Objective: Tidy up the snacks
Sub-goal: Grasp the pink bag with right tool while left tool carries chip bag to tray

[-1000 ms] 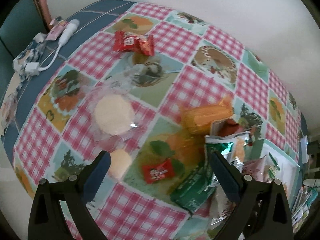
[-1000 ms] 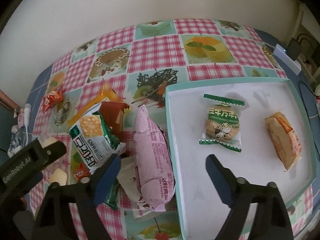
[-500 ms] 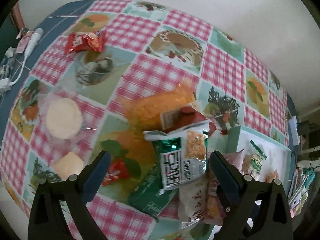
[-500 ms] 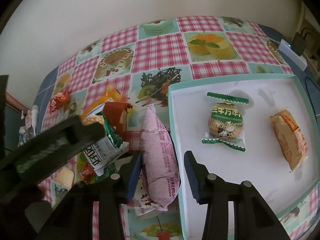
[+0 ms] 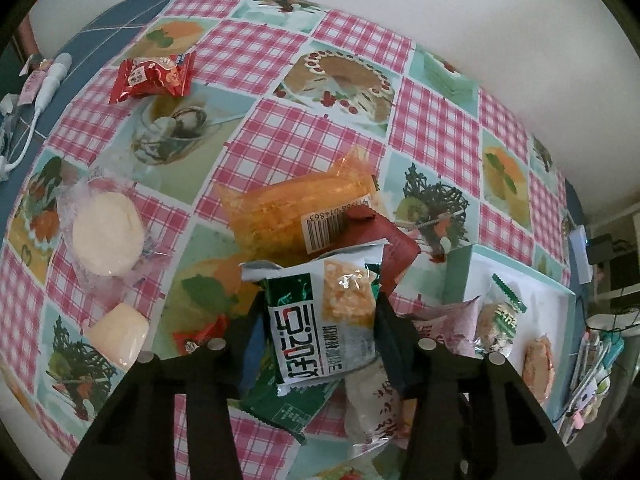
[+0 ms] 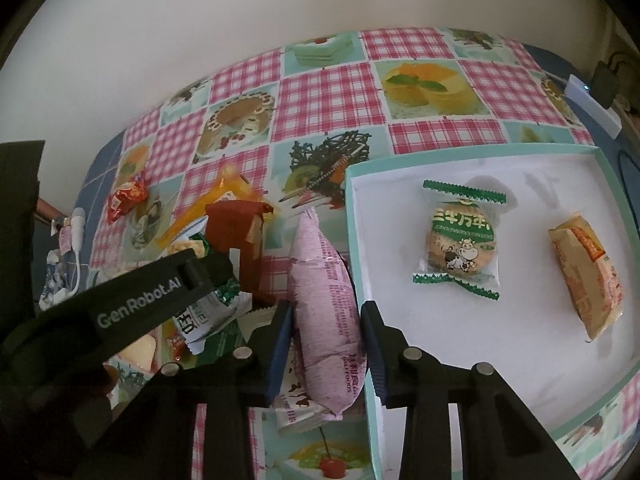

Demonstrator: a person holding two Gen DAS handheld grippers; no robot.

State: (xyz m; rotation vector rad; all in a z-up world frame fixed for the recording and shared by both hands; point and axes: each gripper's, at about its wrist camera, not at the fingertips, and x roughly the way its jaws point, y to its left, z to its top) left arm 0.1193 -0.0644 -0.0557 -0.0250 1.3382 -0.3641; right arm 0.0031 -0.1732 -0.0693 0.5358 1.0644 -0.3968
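Observation:
In the left wrist view my left gripper (image 5: 318, 312) has its jaws closing on a green-and-white snack packet (image 5: 344, 292); both pads touch its sides on top of the snack pile. My right gripper (image 6: 326, 340) is shut on a long pink packet (image 6: 320, 280) lying just left of the teal-rimmed white tray (image 6: 352, 240). A round biscuit pack (image 6: 460, 240) and an orange-beige packet (image 6: 584, 272) lie in the tray. The left gripper (image 6: 208, 272) also shows at the left of the right wrist view.
An orange packet (image 5: 296, 208), a brown-red packet (image 5: 392, 240), a dark green packet (image 5: 288, 400) and a white packet (image 5: 372, 400) are piled together. A red candy (image 5: 152, 76), a round wrapped cake (image 5: 108, 236), a pale piece (image 5: 118, 334) and a white cable (image 5: 48, 80) lie to the left.
The left gripper moved right over the pile and closed its jaws around the green-and-white packet. The right gripper stayed put and closed on the pink packet.

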